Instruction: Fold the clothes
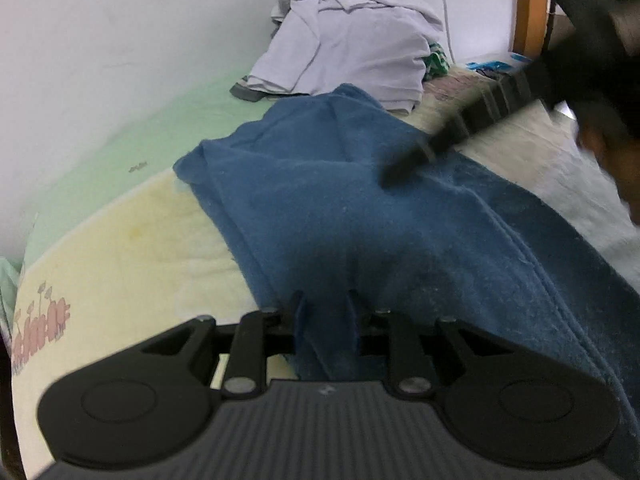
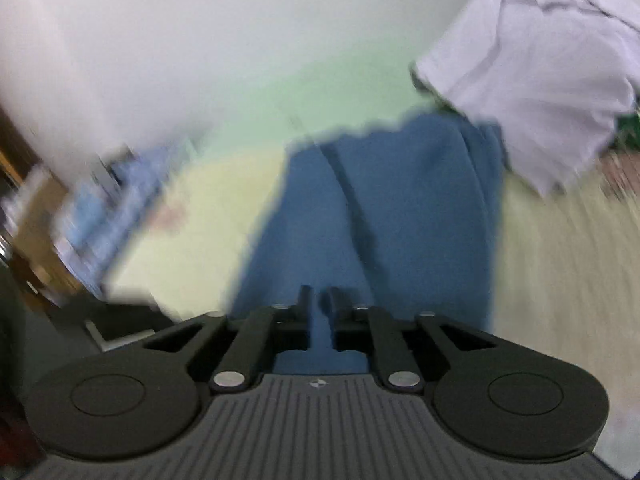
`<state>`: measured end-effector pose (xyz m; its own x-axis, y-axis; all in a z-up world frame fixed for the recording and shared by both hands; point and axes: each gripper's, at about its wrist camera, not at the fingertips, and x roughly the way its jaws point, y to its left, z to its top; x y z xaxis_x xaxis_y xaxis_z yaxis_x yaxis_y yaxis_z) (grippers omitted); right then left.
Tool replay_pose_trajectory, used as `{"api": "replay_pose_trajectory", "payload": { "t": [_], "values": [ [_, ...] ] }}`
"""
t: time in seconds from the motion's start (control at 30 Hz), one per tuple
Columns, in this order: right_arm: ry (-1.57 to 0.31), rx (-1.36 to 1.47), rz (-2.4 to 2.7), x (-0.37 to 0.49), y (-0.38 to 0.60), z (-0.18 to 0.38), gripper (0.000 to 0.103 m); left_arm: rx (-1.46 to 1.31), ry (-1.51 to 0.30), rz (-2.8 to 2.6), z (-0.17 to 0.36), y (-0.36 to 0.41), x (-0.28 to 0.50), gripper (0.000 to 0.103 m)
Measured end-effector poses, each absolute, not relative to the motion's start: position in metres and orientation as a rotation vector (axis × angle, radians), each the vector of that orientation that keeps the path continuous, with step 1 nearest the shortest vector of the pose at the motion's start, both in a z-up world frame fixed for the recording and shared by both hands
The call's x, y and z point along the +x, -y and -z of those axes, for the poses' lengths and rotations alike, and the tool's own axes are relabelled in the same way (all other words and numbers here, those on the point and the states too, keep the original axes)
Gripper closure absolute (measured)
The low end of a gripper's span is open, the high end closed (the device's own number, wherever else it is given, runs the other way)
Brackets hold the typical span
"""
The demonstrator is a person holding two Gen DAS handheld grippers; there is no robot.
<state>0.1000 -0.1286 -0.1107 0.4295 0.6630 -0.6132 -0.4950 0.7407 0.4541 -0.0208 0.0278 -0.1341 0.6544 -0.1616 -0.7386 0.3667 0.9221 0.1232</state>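
One blue garment point(image 1: 360, 208) spread out flat. One pile of pale lilac clothes point(image 1: 352, 44) behind it. Two black grippers: left point(image 1: 325, 300) and right point(image 2: 320, 296).

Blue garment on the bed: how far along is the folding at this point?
Done: nothing looks neatly folded yet. In hand: the blue garment lies rumpled on the bed sheet, with the left gripper and right gripper each pinching a fold of it. Left: finishing it, then the crumpled pale lavender clothes pile behind.
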Motion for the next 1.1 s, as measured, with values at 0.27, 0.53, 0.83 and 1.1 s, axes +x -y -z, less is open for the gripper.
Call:
{"api": "replay_pose_trajectory", "payload": {
  "t": [0.27, 0.53, 0.83, 1.1],
  "values": [
    [-0.848, 0.171, -0.696, 0.181, 0.059, 0.133, 0.07, 0.283, -0.795, 0.291, 0.135, -0.027, -0.025, 0.081],
    [-0.919, 0.222, -0.755, 0.2, 0.038, 0.153, 0.08, 0.266, -0.795, 0.298, 0.136, -0.03, -0.025, 0.081],
    [-0.813, 0.052, -0.555, 0.182, 0.044, 0.149, 0.097, 0.254, -0.796, 0.299, 0.136, -0.031, -0.022, 0.08],
    [-0.705, 0.134, -0.538, 0.168, 0.068, 0.122, 0.072, 0.253, -0.793, 0.293, 0.138, -0.033, -0.023, 0.072]
  ]
}}
